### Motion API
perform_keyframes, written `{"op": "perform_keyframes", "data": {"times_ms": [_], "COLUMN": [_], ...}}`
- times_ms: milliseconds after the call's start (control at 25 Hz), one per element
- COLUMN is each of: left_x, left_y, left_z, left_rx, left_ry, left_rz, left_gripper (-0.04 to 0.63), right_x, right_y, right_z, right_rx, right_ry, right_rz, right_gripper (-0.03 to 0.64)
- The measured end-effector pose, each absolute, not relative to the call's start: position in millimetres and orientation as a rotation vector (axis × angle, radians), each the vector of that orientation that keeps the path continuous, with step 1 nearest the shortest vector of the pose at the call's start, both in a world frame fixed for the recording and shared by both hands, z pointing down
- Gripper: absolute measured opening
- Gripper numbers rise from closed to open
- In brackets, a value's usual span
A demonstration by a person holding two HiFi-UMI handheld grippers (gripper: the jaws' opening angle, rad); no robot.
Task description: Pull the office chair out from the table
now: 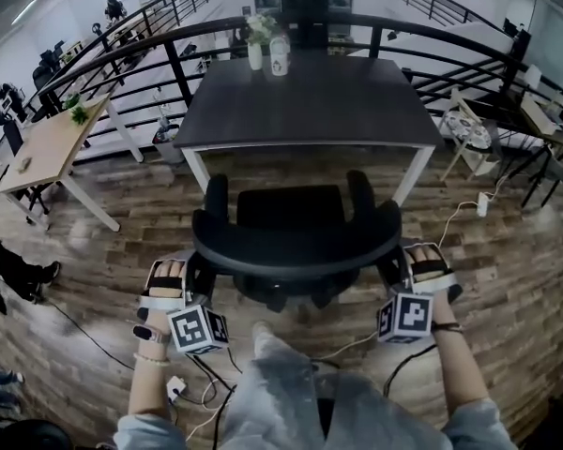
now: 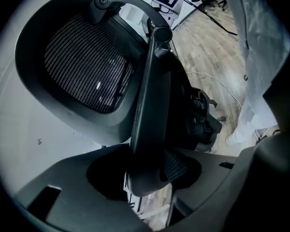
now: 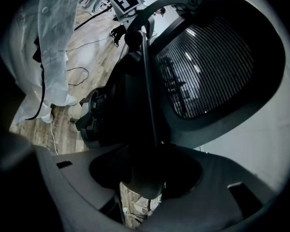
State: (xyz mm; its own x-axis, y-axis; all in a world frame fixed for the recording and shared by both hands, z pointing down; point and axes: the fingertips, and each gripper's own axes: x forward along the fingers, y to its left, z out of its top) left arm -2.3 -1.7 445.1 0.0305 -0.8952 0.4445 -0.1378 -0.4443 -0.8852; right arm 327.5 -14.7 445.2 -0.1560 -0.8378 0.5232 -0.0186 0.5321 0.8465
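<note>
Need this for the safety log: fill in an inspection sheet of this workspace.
surface: dark table on a wood floor.
job's things: chair in front of the table, its back toward the person.
clutter: vase and cup at the table's far edge.
tongs: left tongs have the chair back's edge between them, grip unclear; right tongs clamp its other edge.
cables: white cable on the floor at right; more cables by the person's feet.
surroundings: railing behind the table; wooden desk and someone's leg at left.

left gripper (image 2: pixel 149 178) astride office chair (image 2: pixel 87 66)
</note>
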Motion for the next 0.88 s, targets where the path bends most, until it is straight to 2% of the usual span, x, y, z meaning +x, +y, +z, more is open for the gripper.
{"op": "perform_keyframes", "data": {"times_ms": [880], "left_x": [4], "left_y": [13], "left_z": [428], "left_rx": [-1.829], "left_ry": [1.251], "left_rz": [-1.278], "left_gripper": [0.254], "right_x": [327], "right_y": [-8], "right_z": [436], "right_rx": [0.767], "right_ry": [-1.680], "right_rz": [-0.786], "right_gripper": [0.219]}}
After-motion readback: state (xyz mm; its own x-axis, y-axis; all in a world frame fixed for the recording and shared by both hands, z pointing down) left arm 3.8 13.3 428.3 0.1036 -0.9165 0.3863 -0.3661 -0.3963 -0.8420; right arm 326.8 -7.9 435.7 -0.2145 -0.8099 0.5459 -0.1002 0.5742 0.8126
